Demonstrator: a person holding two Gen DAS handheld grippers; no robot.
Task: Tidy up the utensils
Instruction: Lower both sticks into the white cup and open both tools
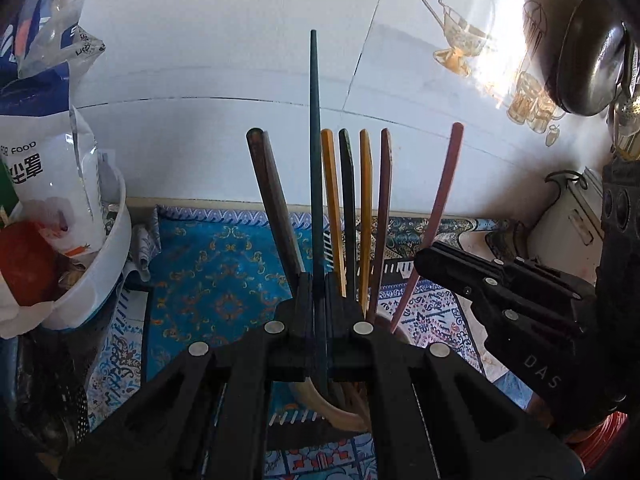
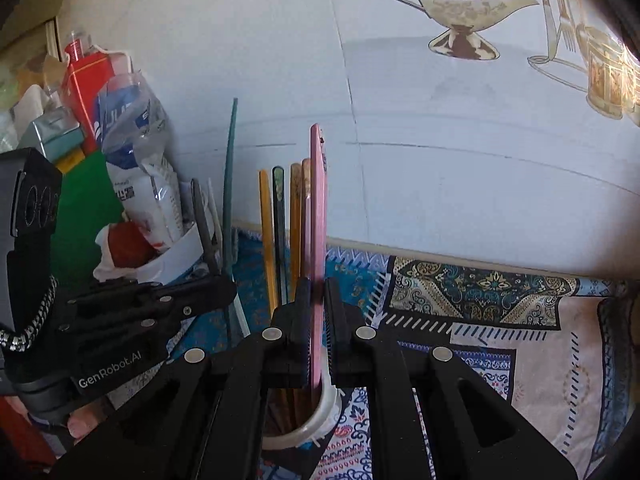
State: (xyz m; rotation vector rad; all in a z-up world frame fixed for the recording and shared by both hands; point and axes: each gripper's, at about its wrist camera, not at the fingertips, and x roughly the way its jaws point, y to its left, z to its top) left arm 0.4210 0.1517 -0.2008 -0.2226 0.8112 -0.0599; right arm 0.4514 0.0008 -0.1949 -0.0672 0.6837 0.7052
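A round cup stands on the patterned cloth and holds several upright chopsticks in yellow, dark, brown and maroon. My left gripper is shut on a dark green chopstick, held upright with its lower end in the cup. My right gripper is shut on a pink chopstick, upright with its lower end in the cup. The right gripper also shows in the left wrist view, with the pink chopstick. The left gripper shows in the right wrist view, with the green chopstick.
A white bowl with food bags and a red item stands at the left. A tiled wall rises close behind the cup. A metal pan hangs at upper right. A patterned cloth covers the counter.
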